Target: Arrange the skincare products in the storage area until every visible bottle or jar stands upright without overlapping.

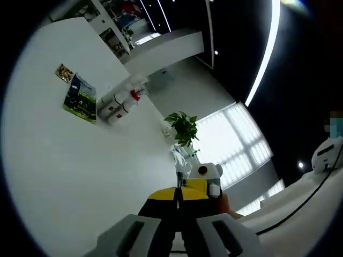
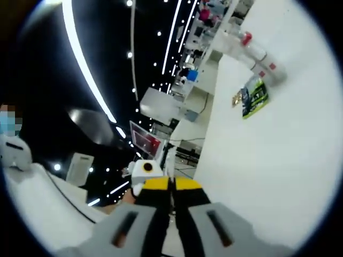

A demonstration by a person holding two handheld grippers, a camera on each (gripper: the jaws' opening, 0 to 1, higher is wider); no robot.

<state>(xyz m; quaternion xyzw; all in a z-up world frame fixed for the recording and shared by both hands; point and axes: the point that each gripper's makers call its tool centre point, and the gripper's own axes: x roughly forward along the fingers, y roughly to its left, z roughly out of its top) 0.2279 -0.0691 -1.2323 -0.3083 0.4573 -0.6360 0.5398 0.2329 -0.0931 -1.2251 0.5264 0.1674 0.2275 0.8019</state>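
While far off, bottles (image 1: 119, 103), left gripper (image 1: 179, 238) raised.

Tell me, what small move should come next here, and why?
Probably draw the two grippers apart and swing the left gripper toward the white bottles. It and the right gripper meet nose to nose with fingers spread, pointing at each other rather than at the work. The red-capped bottles sit far off beside a green leaflet, out of reach for now.
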